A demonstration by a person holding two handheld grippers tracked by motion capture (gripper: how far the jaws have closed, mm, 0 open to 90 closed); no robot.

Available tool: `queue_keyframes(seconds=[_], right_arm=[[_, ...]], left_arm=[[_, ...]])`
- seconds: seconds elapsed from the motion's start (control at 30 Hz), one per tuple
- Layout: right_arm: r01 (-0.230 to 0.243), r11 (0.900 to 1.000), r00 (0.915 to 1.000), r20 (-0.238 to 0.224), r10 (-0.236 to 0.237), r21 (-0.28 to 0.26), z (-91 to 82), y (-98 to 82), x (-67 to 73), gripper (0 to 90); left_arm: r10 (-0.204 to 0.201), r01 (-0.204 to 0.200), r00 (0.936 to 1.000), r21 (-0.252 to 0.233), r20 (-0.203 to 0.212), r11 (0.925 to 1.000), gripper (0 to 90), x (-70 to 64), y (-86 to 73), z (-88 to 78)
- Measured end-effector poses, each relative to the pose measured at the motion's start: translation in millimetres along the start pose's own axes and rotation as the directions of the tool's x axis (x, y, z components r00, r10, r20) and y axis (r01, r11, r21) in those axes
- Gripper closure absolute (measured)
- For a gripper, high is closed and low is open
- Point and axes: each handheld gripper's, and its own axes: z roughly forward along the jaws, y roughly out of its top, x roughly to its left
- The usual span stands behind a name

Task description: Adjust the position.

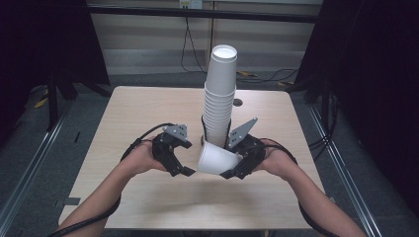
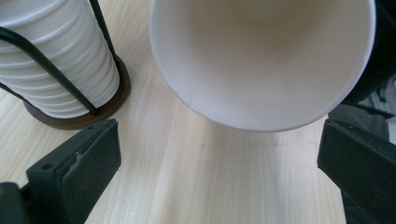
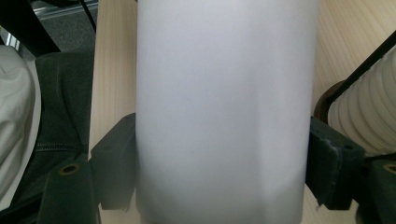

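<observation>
The loose cup (image 1: 217, 159) looks like plain white paper, matt outside and a bit smoother inside. Same paper for the stack of cups (image 1: 220, 94), ribbed by its rolled rims. It sits in thin black wire on a dark brown base (image 2: 74, 120) that looks like wood. The counter (image 1: 148, 113) is pale wood grain, satin. Matt black pads (image 3: 334, 163) on the right hand-held gripper (image 1: 236, 165), rough at the edges.

light wooden table (image 1: 148, 113), black cables (image 1: 190, 49) behind
</observation>
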Motion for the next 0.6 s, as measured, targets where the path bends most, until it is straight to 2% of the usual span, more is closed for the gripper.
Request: queue_keyframes(seconds=[0.27,0.43,0.6], right_arm=[[-0.01,1.0,0.9999,-0.014,0.009,-0.029,0.7,1.8,-0.8,23.5],[-0.011,1.0,0.9998,-0.015,0.011,-0.028,2.2,2.8,-0.8,23.4],[-0.017,0.999,0.9998,-0.013,0.016,-0.032,2.2,3.1,-1.3,23.4]], left_arm=[[-0.012,0.013,0.9998,-0.048,0.015,0.9987,0.0,1.3,-3.5,2.6],[-0.013,0.014,0.9998,-0.047,0.015,0.9988,0.0,1.0,-2.4,3.4],[-0.017,0.019,0.9996,-0.068,0.022,0.9975,0.0,1.0,-1.5,3.1]])
